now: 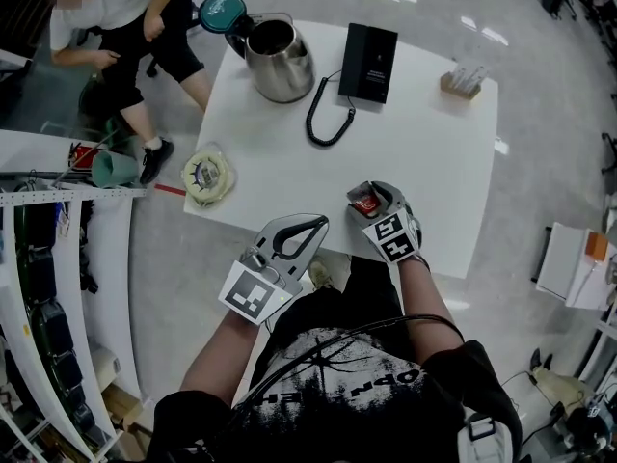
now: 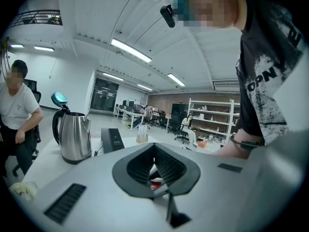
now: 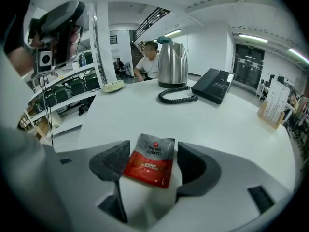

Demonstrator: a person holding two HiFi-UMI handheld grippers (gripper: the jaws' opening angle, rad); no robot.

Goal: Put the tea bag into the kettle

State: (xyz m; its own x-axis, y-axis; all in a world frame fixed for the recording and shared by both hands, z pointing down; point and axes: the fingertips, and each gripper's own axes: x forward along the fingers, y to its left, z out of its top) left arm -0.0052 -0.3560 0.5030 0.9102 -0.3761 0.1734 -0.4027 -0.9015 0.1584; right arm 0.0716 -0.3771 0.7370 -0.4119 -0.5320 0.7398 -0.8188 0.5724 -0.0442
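Observation:
The tea bag [image 3: 150, 161] is a red and grey sachet lying flat on the white table [image 1: 424, 162] near its front edge. My right gripper [image 1: 368, 195] stands open around it, a pad on each side and neither pressing on it. The sachet [image 1: 364, 204] shows as a red patch between those jaws. A steel kettle [image 1: 280, 66] with its teal lid flipped up stands at the table's far left corner, well beyond the gripper. My left gripper [image 1: 321, 222] hovers at the front edge, left of the right one, shut with nothing in it.
A black desk phone [image 1: 368, 61] with a coiled cord [image 1: 328, 114] lies right of the kettle. A wooden holder of packets [image 1: 463, 80] sits at the far right corner. A round roll [image 1: 207, 177] rests at the left edge. A seated person [image 1: 125, 17] is beyond the table.

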